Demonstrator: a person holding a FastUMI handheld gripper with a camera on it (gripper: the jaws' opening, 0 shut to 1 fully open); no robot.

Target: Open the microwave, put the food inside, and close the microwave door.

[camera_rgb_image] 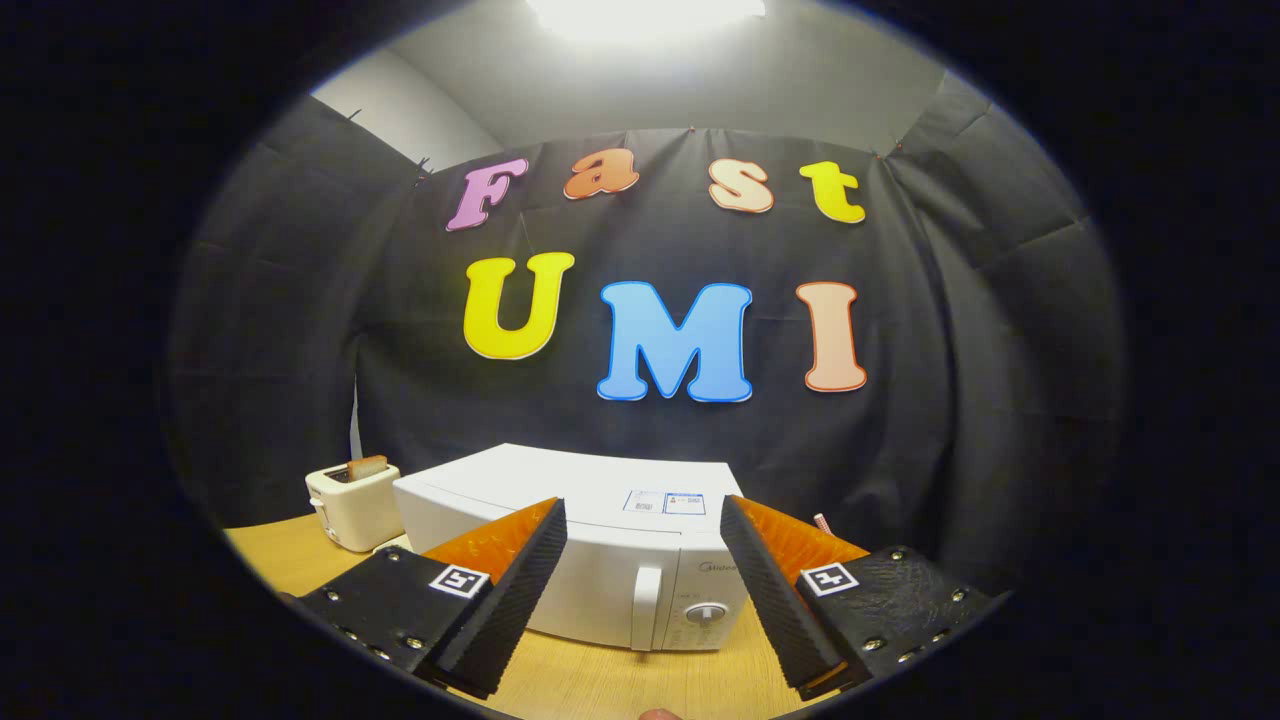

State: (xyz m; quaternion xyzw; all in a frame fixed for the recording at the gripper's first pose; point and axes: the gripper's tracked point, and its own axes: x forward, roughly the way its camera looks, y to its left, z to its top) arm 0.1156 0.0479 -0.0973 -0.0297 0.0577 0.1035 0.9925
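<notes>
**Gripper spread before the closed microwave**

Gripper view: the gripper [640,590] has its fingers spread wide and holds nothing. Just beyond them a white microwave [600,520] sits on the wooden table [290,550], door shut, handle [647,608] between the fingers. A toaster [352,505] holding toast [367,466] stands beside it.

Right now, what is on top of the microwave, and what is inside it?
On the microwave top lies a sticker label. Its door is closed, so the inside is hidden. The open gripper holds nothing.
</notes>
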